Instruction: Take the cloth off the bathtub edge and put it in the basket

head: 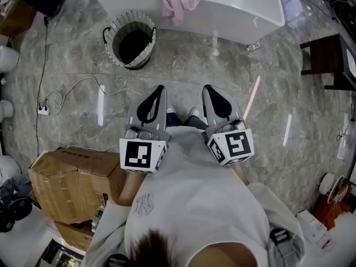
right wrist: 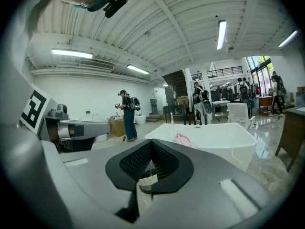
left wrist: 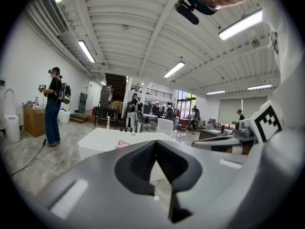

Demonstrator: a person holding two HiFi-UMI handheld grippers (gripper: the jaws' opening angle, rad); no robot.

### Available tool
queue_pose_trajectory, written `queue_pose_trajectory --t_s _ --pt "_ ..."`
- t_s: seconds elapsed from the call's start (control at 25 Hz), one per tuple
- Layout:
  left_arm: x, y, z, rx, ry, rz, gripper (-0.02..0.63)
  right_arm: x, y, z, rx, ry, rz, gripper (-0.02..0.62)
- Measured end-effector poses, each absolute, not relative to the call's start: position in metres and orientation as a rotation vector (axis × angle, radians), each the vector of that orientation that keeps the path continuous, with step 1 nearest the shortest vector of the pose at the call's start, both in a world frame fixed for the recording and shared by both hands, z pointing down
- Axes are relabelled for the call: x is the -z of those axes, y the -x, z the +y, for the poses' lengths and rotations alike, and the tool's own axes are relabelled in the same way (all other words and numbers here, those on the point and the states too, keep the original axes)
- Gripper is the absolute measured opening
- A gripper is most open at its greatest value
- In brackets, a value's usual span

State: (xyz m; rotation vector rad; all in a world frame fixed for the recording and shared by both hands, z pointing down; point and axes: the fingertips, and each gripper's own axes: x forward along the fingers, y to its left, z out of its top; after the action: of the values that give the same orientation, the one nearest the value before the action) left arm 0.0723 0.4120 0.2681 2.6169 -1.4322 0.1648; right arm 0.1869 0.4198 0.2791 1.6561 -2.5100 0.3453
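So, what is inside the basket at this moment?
Only a dark interior shows inside the basket; its bottom lies in shadow and cannot be checked. The pink cloth hangs on the bathtub edge.

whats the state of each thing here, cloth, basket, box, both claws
cloth: draped over the bathtub edge, not yet taken
basket: upright on the floor, open top, no cloth in it
left claw: shut, empty
right claw: shut, empty
cardboard box: on the floor, looks closed

Beat-up cardboard box lower left, white power strip with cord near it on the marble floor.
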Motion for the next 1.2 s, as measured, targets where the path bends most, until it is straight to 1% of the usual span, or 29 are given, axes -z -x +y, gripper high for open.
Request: queue_pose_trajectory --t_s 1.2 --pt "-0.271 -0.051 0.4 -0.134 -2.621 -1.385 0.048 -0.278 -0.168 0.414 -0.293 -1.654 -2.524 -0.002"
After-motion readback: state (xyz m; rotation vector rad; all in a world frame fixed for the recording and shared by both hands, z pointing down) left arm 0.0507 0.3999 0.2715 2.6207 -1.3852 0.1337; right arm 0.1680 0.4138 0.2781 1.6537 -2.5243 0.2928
